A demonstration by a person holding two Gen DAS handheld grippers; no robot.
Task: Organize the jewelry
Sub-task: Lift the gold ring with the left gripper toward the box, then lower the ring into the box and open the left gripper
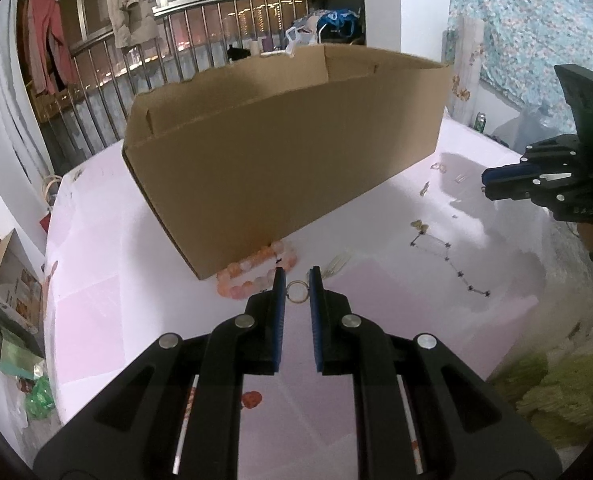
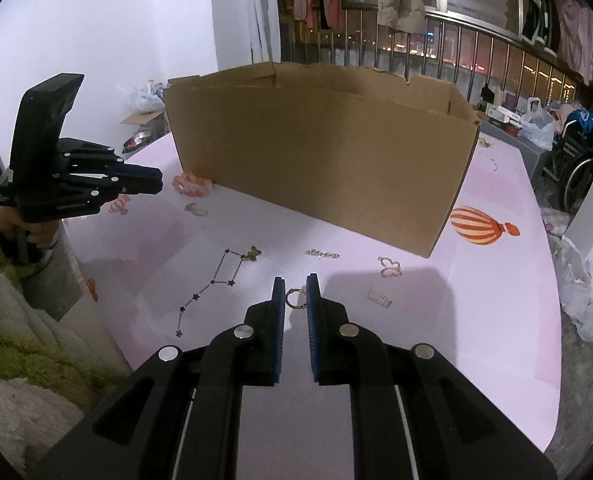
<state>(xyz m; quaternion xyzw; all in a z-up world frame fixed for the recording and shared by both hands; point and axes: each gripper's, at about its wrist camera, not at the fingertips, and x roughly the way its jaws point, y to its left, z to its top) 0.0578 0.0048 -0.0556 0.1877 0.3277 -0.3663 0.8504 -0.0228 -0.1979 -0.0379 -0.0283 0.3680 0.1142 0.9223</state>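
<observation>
Low in each wrist frame, left gripper and right gripper each pinch a small gold ring, jaws narrowly parted; the cardboard box fills the centre.

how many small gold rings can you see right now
2. One small gold ring sits between the left gripper fingertips; another between the right gripper fingertips. The brown cardboard box may hide more.
</observation>
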